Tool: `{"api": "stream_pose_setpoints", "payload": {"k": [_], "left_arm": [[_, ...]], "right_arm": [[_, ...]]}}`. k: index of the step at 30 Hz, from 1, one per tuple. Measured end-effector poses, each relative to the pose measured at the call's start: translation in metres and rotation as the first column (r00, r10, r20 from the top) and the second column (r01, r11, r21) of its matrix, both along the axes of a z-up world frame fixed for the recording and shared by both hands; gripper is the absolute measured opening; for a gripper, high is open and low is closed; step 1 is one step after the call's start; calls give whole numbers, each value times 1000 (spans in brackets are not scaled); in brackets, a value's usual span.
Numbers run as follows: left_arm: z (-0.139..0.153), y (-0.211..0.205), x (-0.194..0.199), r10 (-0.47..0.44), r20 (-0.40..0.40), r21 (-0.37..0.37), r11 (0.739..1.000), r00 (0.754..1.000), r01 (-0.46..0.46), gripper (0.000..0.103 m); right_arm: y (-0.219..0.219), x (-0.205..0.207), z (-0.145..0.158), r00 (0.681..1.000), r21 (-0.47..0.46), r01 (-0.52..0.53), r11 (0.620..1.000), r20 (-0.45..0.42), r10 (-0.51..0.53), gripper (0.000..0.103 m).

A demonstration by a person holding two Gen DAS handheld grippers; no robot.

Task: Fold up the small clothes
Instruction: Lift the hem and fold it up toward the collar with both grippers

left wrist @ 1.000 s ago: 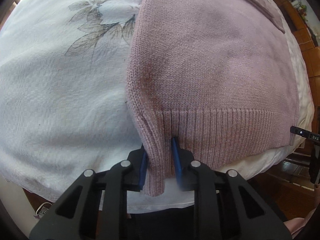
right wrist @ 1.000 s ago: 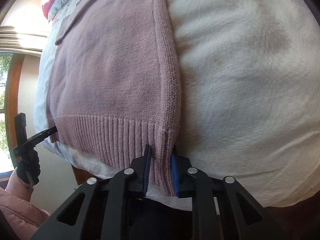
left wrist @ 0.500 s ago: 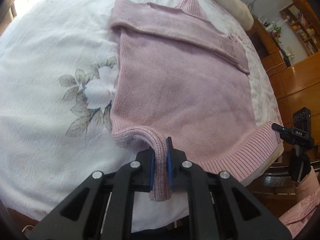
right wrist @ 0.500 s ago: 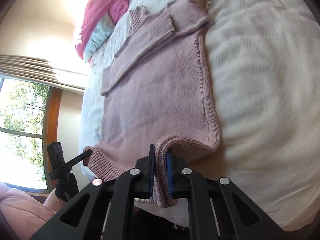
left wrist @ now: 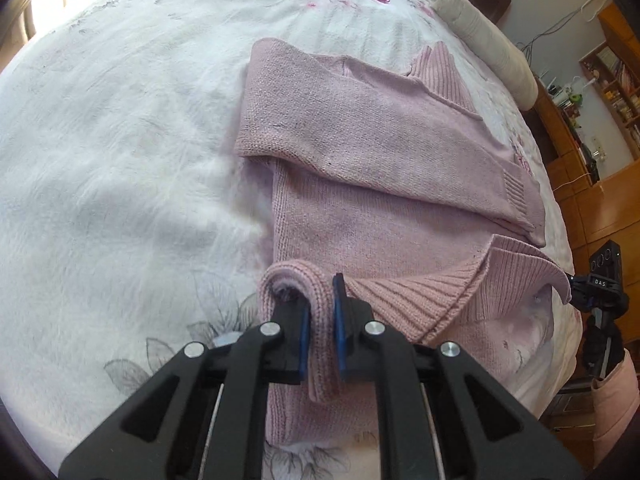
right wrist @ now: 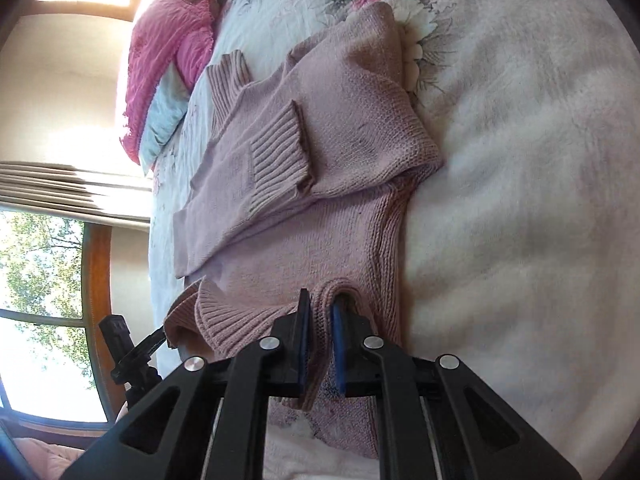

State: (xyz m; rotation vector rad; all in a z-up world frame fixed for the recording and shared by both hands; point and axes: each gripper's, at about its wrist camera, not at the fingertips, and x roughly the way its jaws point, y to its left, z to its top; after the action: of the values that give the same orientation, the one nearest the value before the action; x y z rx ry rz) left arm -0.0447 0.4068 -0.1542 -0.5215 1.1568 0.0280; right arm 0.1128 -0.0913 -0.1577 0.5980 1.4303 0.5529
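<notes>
Pale pink knitted sweater [left wrist: 360, 184], sleeves folded across its chest, lies on a white floral quilted bedspread [left wrist: 120, 160]. Left gripper [left wrist: 320, 320] pinches one corner of the ribbed hem [left wrist: 420, 292]; right gripper [right wrist: 318, 324] pinches the other, hem lifted and doubled over the body. Bright pink crinkled cushion [right wrist: 160, 52] at the bedhead. Wooden shelving [left wrist: 592, 128] beside the bed; a wood-framed window [right wrist: 44, 280] opposite.

Both wrist fisheyes look closely forward from opposite hem corners, sharing the sweater [left wrist: 360, 168] and apparently each other's gripper.
</notes>
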Motion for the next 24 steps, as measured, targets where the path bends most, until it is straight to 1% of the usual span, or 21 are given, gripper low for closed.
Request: {"api": "stream_pose_setpoints", "payload": {"k": [1,4,7,9,10,12,13,15,17,18,19,20,23,24], "left_arm": [[-5,2,4,6,-12,-10,1000,1000,-6,11],[-14,13,8,27,-36,-77,997,999,-30,12],[-11,22,4,33,-46,-126,991,998,-39,13],[-4,25,-2,32,-48,-150,988,998,-39,14],[0,26,-5,27,-51,-155,987,998,-35,15],[6,26,-10,17,-59,-153,988,998,-26,16],[9,27,-13,16,-61,-162,986,998,-26,17],[11,32,-18,29,-83,-203,978,996,-45,19],[10,37,-21,55,-108,-261,962,993,-81,20],[12,39,-22,70,-110,-273,957,991,-98,25],[17,41,-24,85,-105,-256,960,991,-109,28],[24,43,-25,96,-94,-220,969,991,-114,35],[44,46,-25,103,-38,-131,986,994,-107,37],[49,42,-22,83,-25,-83,993,996,-85,41]], "right_arm": [[1,4,-5,1000,-4,-2,1000,-11,2,10],[0,10,-16,999,6,6,1000,-42,-6,11],[-8,11,-18,997,36,21,999,-68,-18,12],[-15,11,-17,996,57,40,998,-85,-35,18],[-17,10,-15,996,63,45,997,-86,-39,23],[-21,10,-6,997,18,52,999,-59,-51,39],[-24,10,-2,998,-9,53,999,-44,-53,48],[-26,10,3,998,-25,48,999,-33,-49,48],[-22,10,9,1000,-49,29,998,-11,-29,48],[-19,10,12,1000,-64,11,998,2,-11,48],[-16,10,16,1000,-80,-7,997,17,8,48],[-12,11,19,999,-95,-22,995,32,25,48],[0,11,25,997,-106,-48,993,61,55,48],[3,12,26,996,-103,-51,993,67,58,48]]}}
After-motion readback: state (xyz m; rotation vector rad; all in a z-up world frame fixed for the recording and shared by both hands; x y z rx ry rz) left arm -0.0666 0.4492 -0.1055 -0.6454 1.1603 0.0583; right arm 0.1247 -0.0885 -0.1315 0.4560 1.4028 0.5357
